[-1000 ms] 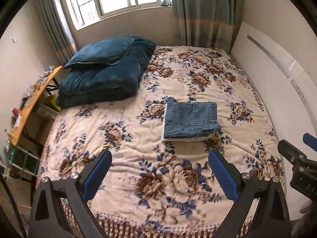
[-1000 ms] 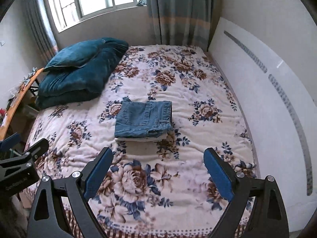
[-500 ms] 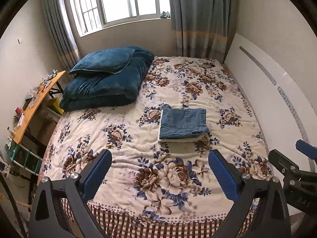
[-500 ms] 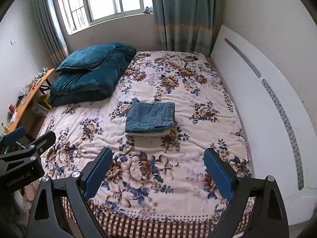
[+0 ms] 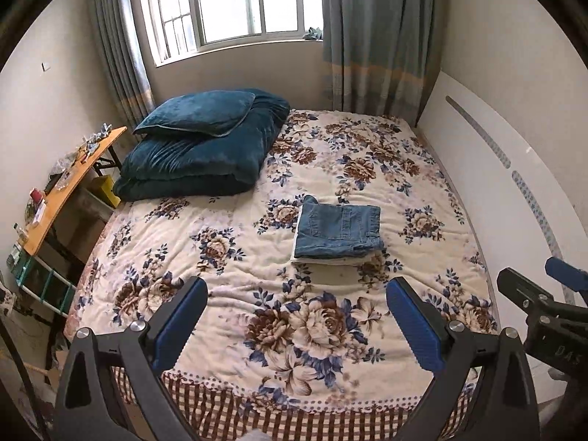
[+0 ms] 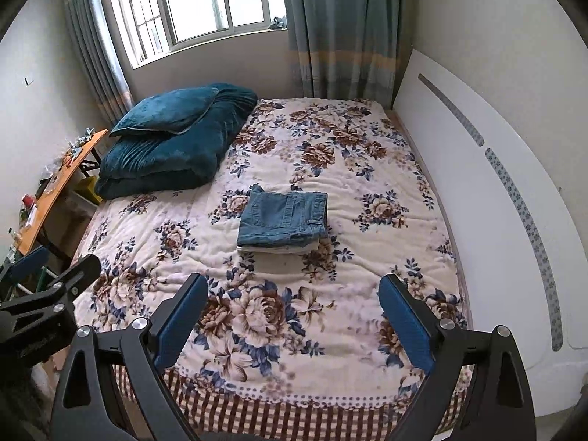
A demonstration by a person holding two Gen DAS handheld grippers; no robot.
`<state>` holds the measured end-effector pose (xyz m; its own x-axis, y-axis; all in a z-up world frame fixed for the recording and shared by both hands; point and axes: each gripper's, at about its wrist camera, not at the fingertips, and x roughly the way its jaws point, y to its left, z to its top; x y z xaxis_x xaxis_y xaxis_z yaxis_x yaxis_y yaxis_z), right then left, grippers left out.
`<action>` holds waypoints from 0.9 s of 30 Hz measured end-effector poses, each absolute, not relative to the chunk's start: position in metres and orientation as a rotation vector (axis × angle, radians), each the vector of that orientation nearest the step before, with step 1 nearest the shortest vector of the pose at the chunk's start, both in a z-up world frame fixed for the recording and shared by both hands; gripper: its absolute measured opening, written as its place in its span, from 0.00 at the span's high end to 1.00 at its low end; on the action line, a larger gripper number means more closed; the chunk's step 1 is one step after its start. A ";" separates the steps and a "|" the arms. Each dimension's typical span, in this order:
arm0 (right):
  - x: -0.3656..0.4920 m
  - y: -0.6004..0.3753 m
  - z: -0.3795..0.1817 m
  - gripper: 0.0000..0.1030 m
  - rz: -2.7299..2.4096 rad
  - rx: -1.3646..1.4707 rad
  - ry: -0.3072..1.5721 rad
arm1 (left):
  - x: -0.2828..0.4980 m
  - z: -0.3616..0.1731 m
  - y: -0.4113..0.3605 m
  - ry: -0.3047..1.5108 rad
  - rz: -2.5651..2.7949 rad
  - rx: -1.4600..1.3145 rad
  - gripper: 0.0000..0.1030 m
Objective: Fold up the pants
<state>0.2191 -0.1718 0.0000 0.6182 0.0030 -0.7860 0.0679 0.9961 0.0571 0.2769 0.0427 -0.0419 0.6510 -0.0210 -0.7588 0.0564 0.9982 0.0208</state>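
Because the folded denim pants (image 5: 337, 230) lying mid-bed (image 5: 235, 257) are judged soft, limp and moderately heavy, any regrasp is best made at thick folded edges, while the left gripper (image 5: 296, 319) and right gripper (image 6: 292, 314) are held spread, empty, well apart from them.

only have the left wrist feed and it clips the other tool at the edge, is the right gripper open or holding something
Observer: Open. In the right wrist view the right gripper has its blue-padded fingers wide apart with nothing between them, short of the folded jeans.
Operator: ok and the near bed corner by the headboard, that tool blocks it for me
Observer: Only the floral blanket shows there, running up to the white headboard.
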 end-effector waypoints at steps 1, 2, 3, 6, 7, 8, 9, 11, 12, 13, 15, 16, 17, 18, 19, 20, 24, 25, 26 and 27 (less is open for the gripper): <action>0.223 -0.174 0.000 0.05 -0.037 0.082 0.903 | 0.281 -0.043 0.043 0.857 -0.050 0.036 0.03; 0.228 -0.177 -0.002 0.04 -0.041 0.078 0.900 | 0.284 -0.043 0.042 0.857 -0.048 0.039 0.01; 0.234 -0.179 -0.003 0.03 -0.045 0.075 0.900 | 0.289 -0.046 0.041 0.862 -0.047 0.046 0.00; 0.247 -0.182 -0.009 0.03 -0.058 0.070 0.899 | 0.302 -0.055 0.035 0.862 -0.034 0.080 0.00; 0.253 -0.183 -0.010 0.03 -0.060 0.062 0.902 | 0.305 -0.057 0.034 0.867 -0.037 0.080 0.00; 0.263 -0.184 -0.013 0.03 -0.062 0.053 0.906 | 0.309 -0.061 0.033 0.870 -0.036 0.077 0.00; 0.268 -0.184 -0.015 0.03 -0.064 0.050 0.908 | 0.314 -0.066 0.032 0.877 -0.029 0.082 0.00; 0.280 -0.184 -0.023 0.03 -0.068 0.042 0.917 | 0.321 -0.071 0.030 0.884 -0.028 0.082 0.00; 0.285 -0.185 -0.026 0.03 -0.070 0.041 0.920 | 0.326 -0.075 0.029 0.891 -0.020 0.090 0.00; 0.289 -0.185 -0.029 0.03 -0.074 0.042 0.923 | 0.329 -0.078 0.028 0.898 -0.022 0.090 0.00; 0.300 -0.185 -0.037 0.03 -0.078 0.038 0.938 | 0.335 -0.083 0.026 0.906 -0.016 0.096 0.00; 0.306 -0.187 -0.039 0.03 -0.079 0.038 0.942 | 0.337 -0.086 0.025 0.913 -0.020 0.096 0.00; 0.312 -0.187 -0.042 0.03 -0.080 0.038 0.947 | 0.340 -0.088 0.023 0.914 -0.020 0.096 0.00; 0.315 -0.188 -0.044 0.03 -0.085 0.036 0.947 | 0.342 -0.089 0.021 0.912 -0.014 0.104 0.00; 0.319 -0.188 -0.047 0.03 -0.093 0.033 0.949 | 0.344 -0.091 0.020 0.914 -0.015 0.108 0.00; 0.321 -0.189 -0.049 0.03 -0.093 0.036 0.950 | 0.345 -0.092 0.019 0.917 -0.018 0.107 0.00; 0.333 -0.191 -0.056 0.03 -0.111 0.039 0.961 | 0.353 -0.100 0.014 0.927 -0.012 0.112 0.00; 0.334 -0.191 -0.058 0.03 -0.116 0.035 0.962 | 0.354 -0.102 0.013 0.933 -0.011 0.111 0.00; 0.335 -0.191 -0.060 0.03 -0.119 0.034 0.964 | 0.355 -0.104 0.013 0.937 -0.012 0.109 0.00; 0.336 -0.192 -0.062 0.03 -0.120 0.036 0.967 | 0.357 -0.105 0.012 0.942 -0.010 0.106 0.00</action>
<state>0.3364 -0.1921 -0.0618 0.5618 -0.0854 -0.8228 0.1176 0.9928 -0.0228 0.3570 0.0124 -0.1054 0.5887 0.0372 -0.8075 0.0552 0.9948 0.0861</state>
